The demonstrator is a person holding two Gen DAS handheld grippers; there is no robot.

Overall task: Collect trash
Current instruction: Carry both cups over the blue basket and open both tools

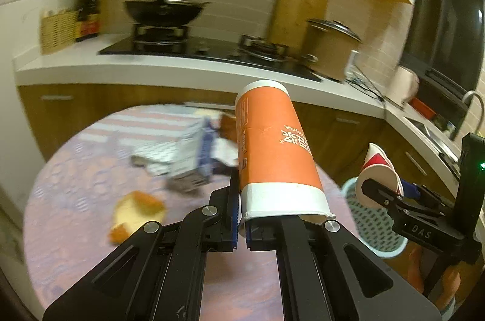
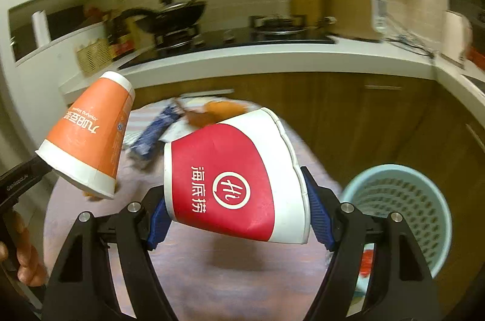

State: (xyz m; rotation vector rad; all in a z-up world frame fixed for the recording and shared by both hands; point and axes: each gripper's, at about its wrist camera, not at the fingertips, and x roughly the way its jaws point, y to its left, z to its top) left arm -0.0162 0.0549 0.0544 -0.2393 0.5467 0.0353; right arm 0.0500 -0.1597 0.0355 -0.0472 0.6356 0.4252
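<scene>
My left gripper is shut on the rim of an orange paper cup, held upside down above the round table; the cup also shows in the right wrist view. My right gripper is shut on a red and white paper cup, held on its side above the table's right part; it also shows in the left wrist view. A pale blue perforated trash basket stands on the floor right of the table, also seen in the left wrist view.
On the table lie a piece of bread, a crushed blue and white carton and other scraps. Behind is a kitchen counter with a stove, wok and pot.
</scene>
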